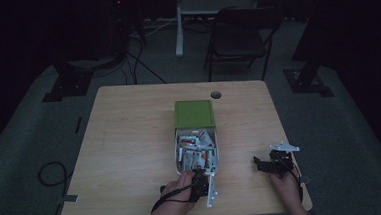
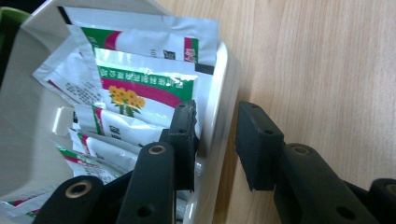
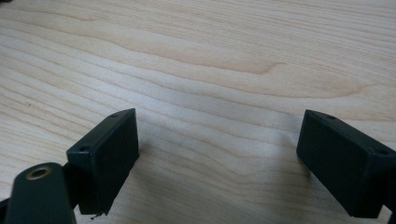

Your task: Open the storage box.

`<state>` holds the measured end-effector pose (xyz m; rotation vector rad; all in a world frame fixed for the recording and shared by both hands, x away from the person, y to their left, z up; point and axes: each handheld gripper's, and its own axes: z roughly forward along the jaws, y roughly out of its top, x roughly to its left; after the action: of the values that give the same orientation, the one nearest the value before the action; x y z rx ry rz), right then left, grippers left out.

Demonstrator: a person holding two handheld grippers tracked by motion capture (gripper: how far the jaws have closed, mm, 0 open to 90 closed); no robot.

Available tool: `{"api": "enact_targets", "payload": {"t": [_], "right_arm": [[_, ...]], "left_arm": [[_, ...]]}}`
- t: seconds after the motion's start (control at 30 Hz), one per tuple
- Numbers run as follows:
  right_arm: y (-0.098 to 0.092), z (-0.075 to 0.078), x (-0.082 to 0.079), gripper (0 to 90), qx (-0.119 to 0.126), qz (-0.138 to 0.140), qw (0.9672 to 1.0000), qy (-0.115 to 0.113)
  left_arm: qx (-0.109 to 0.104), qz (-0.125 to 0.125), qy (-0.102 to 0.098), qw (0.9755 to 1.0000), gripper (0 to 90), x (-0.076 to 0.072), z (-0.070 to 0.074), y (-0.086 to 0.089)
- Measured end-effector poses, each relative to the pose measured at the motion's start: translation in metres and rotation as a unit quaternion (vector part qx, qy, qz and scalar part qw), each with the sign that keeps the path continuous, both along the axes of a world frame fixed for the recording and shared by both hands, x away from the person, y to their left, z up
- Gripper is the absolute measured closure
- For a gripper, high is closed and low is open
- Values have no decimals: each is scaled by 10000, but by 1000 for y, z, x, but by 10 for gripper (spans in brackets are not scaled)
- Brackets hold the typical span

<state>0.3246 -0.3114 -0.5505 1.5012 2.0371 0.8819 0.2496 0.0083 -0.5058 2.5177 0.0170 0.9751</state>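
While my left gripper (image 2: 215, 126) straddles the side wall of the white plastic box (image 2: 219, 88), one jaw stands inside among the silver foil sachets with green and pink print (image 2: 140, 79) and the other outside over the wood. The outer pad (image 2: 258, 140) stands just off the wall, with a strip of table between them, so I call these jaws open, with nothing clamped. The box sits at the middle of the table towards my side, its flat green lid (image 1: 194, 113) at the far end and the sachets heaped loosely in the uncovered near part.

My right gripper (image 3: 217, 140) rests well apart to the right, jaws spread wide over bare wood and holding nothing.

I judge the step in hand to be handling the box by its rim. The next move calls for care: if I close, the inner pad must meet the wall alone and not pinch a sachet; if I withdraw, I must lift straight so as not to drag the box or snag a packet.

The pale wood-grain table (image 1: 130, 141) has a round cable hole (image 1: 216, 94) near its far edge. The room is dim, with grey carpet, a dark folding chair (image 1: 241, 31) beyond and a black cable looped on the floor (image 1: 50, 173).
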Motion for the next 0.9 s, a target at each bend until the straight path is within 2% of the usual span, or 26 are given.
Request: {"api": "enact_targets", "payload": {"t": [0.1,0.2,0.43,0.53,0.57,0.6,0.63,0.7,0.83,0.9], "right_arm": [[0,0,0,124,0,0,10000,0],[0,0,0,124,-1,0,10000,0],[0,0,0,124,-2,0,10000,0],[0,0,0,124,-2,-1,10000,3],[0,0,0,124,-4,0,10000,4],[0,0,0,124,-4,2,10000,3],[0,0,0,124,-3,1,10000,3],[0,0,0,124,-1,-1,10000,-1],[0,0,0,124,3,-4,10000,2],[0,0,0,124,1,-1,10000,0]], "left_arm": [[-291,-1,218,9993,690,-1,3,3],[-566,10,391,9976,690,0,5,7],[-1167,78,836,9896,702,3,11,22],[-1336,79,1002,9859,701,3,12,27],[-1336,79,1002,9859,701,3,12,27],[-1450,50,1143,9828,700,3,12,31],[-1506,64,1186,9814,701,3,12,33],[-1466,63,1204,9818,700,2,11,36],[-1546,99,1292,9794,700,2,9,42],[-1549,121,1311,9791,701,2,8,45]]}}
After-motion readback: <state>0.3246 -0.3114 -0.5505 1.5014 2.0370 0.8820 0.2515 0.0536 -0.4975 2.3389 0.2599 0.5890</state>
